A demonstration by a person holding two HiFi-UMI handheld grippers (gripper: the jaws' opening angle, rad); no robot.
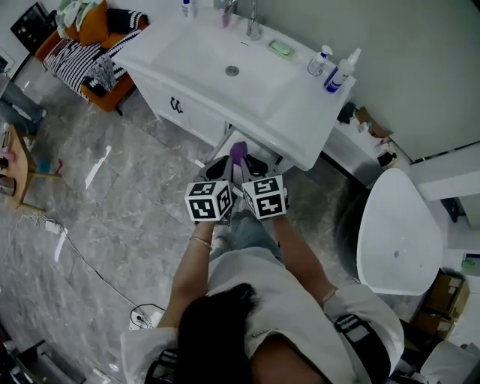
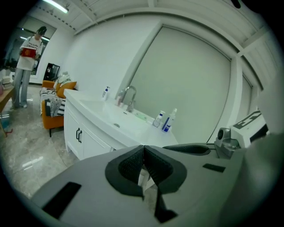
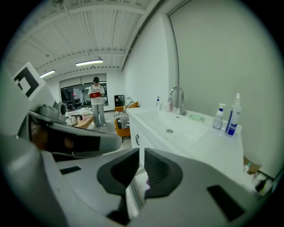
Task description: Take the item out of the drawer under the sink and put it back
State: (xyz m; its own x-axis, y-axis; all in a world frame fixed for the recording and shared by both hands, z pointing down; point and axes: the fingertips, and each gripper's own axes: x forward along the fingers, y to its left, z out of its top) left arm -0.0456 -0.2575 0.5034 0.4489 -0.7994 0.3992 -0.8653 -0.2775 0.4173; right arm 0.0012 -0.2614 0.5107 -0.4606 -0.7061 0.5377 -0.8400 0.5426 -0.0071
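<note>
A purple-topped item point(image 1: 238, 154) shows in the open drawer point(image 1: 271, 159) under the white sink counter point(image 1: 225, 71), just ahead of both grippers. In the right gripper view a bit of purple item point(image 3: 146, 182) appears below the jaws, past them and not between the pads. My left gripper point(image 1: 219, 169) is shut, its pads point(image 2: 133, 165) meeting at the tips with nothing in them. My right gripper point(image 1: 255, 166) is beside it, its pads point(image 3: 160, 170) drawn together to a thin slit and empty. Both are held side by side above the drawer's front.
Two bottles point(image 1: 334, 69) and a green soap point(image 1: 280, 48) stand on the counter by the tap point(image 1: 253, 22). A toilet point(image 1: 396, 232) is at the right, an orange chair point(image 1: 90, 41) at the far left. A person point(image 3: 96, 101) stands far off in the room.
</note>
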